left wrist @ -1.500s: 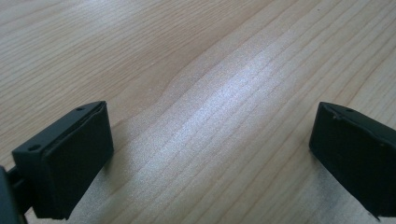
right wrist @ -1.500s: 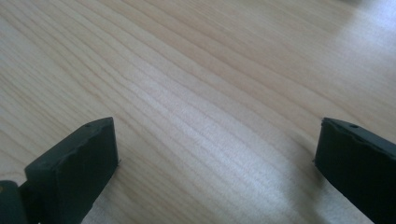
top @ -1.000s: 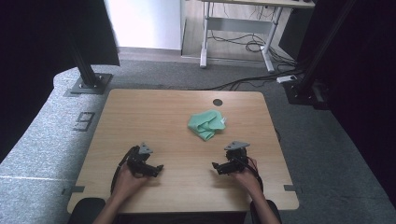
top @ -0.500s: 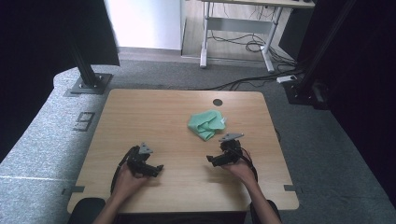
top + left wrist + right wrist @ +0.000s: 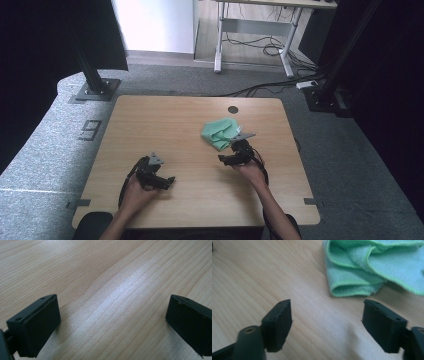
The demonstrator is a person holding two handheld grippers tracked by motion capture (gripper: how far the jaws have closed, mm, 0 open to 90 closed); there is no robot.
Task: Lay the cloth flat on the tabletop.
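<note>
A crumpled green cloth (image 5: 220,132) lies on the wooden table (image 5: 165,120), right of its middle. In the right gripper view the folded cloth (image 5: 367,267) fills the upper right, a short way ahead of the jaws. My right gripper (image 5: 223,159) hovers just in front of the cloth, open; its jaws have just been closing somewhat, with only bare wood between them (image 5: 327,325). My left gripper (image 5: 167,181) rests near the table's front left, open over bare wood (image 5: 112,322).
A round cable hole (image 5: 233,109) sits near the table's far edge. Black stand posts (image 5: 92,75) rise beyond the far left corner and at the far right (image 5: 325,90). A white desk frame (image 5: 255,35) stands behind on the grey floor.
My right hand has moved forward toward the green cloth, and its gripper now sits right at the cloth's near edge. The left hand has stayed where it was.
</note>
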